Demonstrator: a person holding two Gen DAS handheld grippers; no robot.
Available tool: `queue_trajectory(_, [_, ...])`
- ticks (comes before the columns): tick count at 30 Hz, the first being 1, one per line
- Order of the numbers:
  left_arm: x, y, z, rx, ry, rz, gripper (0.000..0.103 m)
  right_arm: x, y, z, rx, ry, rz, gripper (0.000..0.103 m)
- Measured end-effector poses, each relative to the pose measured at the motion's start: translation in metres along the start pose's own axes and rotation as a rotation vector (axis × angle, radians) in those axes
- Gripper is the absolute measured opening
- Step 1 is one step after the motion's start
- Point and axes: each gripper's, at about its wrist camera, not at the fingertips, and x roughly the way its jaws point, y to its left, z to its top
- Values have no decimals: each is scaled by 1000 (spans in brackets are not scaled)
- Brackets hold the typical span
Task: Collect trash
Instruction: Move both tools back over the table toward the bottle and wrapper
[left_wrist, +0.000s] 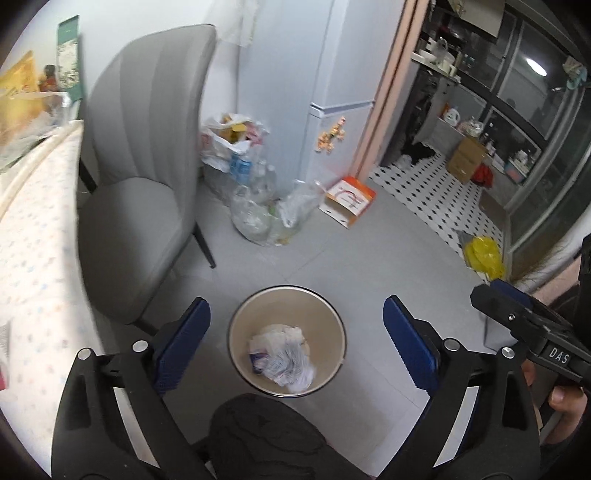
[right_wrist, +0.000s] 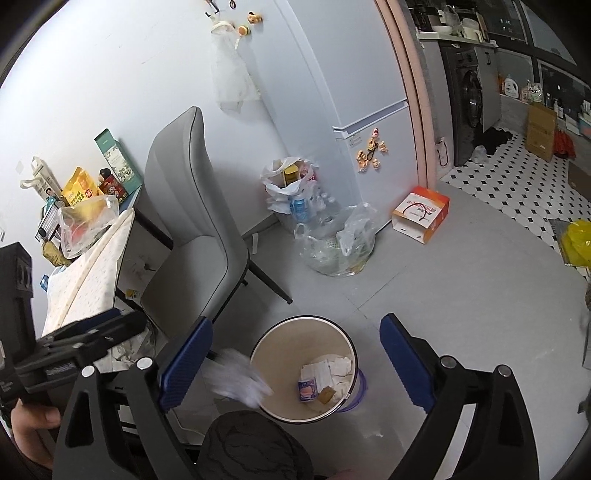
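Grey floor tiles (left_wrist: 388, 236) carried a grey chair (left_wrist: 147, 155) and a beige bin (left_wrist: 287, 338) — crumpled paper trash (left_wrist: 284, 356) lay inside it. Left gripper (left_wrist: 295, 343) and right gripper (right_wrist: 295, 365) both stood spread wide, empty, above the bin.

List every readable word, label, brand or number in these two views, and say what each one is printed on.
"DAS": white letters on the black body of the right gripper, seen in the left wrist view.
Orange and white box on the floor: red print, too blurred to read.
Yellow snack bag and green box on the table: print too small to read.
Bottle labels by the fridge: unreadable.
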Motion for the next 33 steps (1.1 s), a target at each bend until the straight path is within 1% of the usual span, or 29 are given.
queue_trajectory(4, [-22, 23, -5, -51, -32, 29, 95, 4, 13, -4, -16, 0, 15, 95])
queue_trajectory(6, [-34, 35, -8, -75, -58, 46, 97, 6, 25, -7, -39, 3, 26, 95])
queue_trajectory(12, [-68, 72, -23, -166, -121, 83, 97, 9, 59, -12, -111, 14, 41, 95])
queue_trajectory(18, [-98, 106, -38, -231, -172, 118, 97, 7, 101, -16, -181, 22, 94, 95])
queue_trajectory(24, [-126, 142, -58, -307, -214, 140, 97, 5, 141, -24, -238, 30, 134, 95])
queue_trajectory(29, [-147, 162, -76, -344, -242, 162, 97, 5, 171, -31, -283, 41, 161, 95])
queue_trajectory(33, [-160, 182, -87, -368, -250, 170, 97, 5, 195, -36, -320, 47, 173, 95])
